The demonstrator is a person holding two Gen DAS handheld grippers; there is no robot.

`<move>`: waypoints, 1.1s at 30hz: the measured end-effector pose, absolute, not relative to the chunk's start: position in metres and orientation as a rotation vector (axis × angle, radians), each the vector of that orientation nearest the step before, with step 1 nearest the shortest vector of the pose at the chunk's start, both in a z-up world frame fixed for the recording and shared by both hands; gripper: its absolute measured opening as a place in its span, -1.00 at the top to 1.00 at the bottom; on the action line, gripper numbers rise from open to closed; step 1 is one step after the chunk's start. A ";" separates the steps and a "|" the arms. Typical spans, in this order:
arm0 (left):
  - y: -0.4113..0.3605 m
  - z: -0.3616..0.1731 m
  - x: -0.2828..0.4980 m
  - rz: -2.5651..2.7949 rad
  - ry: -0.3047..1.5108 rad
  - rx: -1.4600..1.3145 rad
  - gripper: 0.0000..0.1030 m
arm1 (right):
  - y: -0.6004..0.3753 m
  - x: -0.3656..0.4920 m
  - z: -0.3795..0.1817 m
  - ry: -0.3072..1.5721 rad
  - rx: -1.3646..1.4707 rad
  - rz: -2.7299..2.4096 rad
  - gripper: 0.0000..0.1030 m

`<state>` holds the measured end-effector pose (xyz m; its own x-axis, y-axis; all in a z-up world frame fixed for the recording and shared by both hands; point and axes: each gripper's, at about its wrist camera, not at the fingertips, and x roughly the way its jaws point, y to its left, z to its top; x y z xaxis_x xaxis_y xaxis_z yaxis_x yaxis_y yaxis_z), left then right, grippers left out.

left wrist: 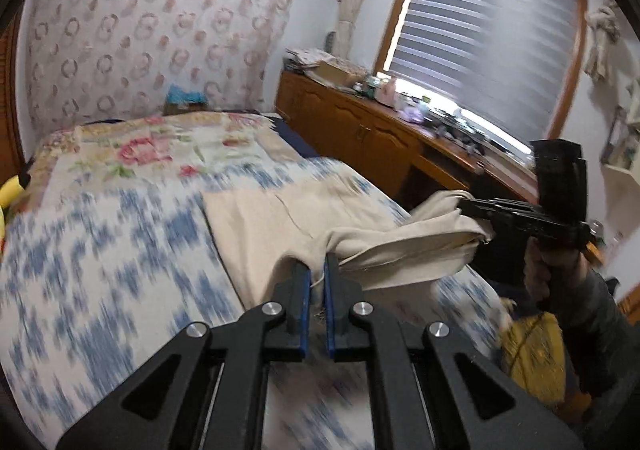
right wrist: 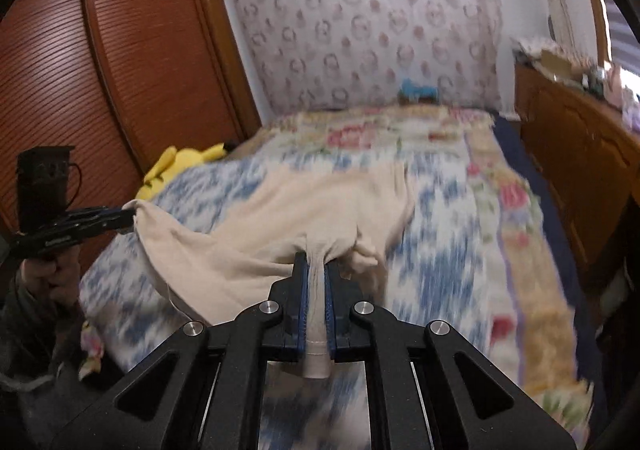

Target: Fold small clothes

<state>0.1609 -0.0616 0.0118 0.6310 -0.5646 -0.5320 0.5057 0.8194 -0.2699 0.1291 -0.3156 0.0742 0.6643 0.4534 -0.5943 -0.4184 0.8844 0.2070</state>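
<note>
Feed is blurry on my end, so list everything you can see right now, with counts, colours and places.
Garment: one, beige, lifted at the near bed edge, far part lying on the bedspread.
Bedspread: one, blue and white, floral panel toward the headboard.
Plush toy: one, yellow, beside the wardrobe.
Wardrobe: one, reddish brown, slatted doors.
Cabinet: one, brown wood, cluttered top, under the window.
Blind: one, grey, over the window.
Blue item: one, at the headboard, too blurred to name.
Left gripper: black, shut on the garment.
Right gripper: black, shut on the garment.
</note>
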 end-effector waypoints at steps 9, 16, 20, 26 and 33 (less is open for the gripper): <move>-0.072 -0.005 0.288 -0.488 0.712 -0.051 0.93 | -0.309 0.277 0.057 0.785 0.068 0.429 0.91; -0.078 -0.017 0.326 -0.460 0.737 0.005 0.44 | -0.318 0.322 0.034 0.823 0.064 0.339 0.49; -0.076 -0.021 0.320 -0.491 0.742 0.045 -0.06 | -0.328 0.316 0.047 0.768 0.023 0.291 0.34; -0.079 -0.045 0.309 -0.529 0.825 0.062 -0.16 | -0.326 0.295 0.040 0.828 -0.027 0.382 0.18; -0.089 -0.063 0.301 -0.537 0.890 0.040 -0.16 | -0.323 0.287 0.018 0.927 0.027 0.388 0.18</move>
